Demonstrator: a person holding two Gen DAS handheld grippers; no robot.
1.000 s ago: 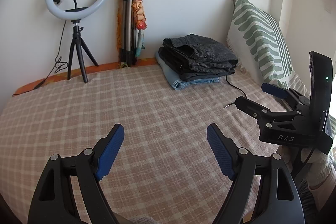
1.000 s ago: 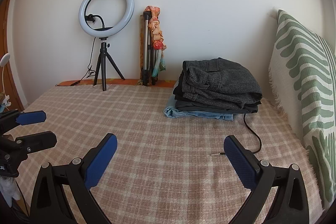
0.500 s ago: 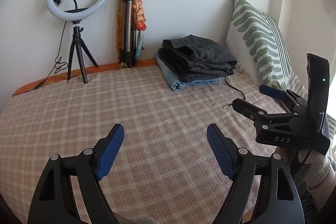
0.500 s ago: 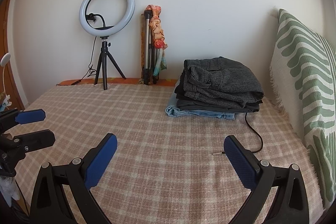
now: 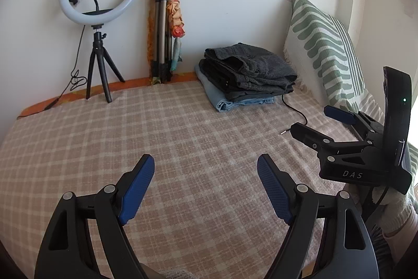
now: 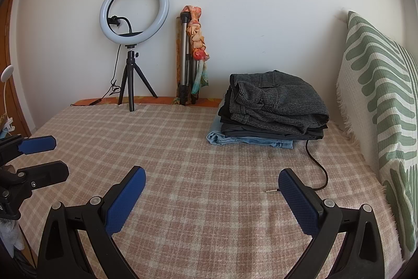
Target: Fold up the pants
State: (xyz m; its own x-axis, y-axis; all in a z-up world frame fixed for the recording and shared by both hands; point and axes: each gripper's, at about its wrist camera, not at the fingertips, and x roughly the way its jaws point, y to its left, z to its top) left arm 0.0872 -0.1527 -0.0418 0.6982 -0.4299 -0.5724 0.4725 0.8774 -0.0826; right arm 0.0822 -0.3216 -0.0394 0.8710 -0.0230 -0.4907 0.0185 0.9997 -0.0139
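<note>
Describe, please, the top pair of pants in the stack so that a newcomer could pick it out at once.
Start at the green-patterned pillow standing on the right of the checked bed cover. Beside it, near the wall, lies a stack of folded pants. The top pair is the dark grey houndstooth one, above a black pair and light blue jeans.

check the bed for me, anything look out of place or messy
One thing: a loose black cable trails from under the stack of folded pants across the checked pink-and-beige blanket, its bare plug end lying unplugged. The stack itself is tidy.
</note>
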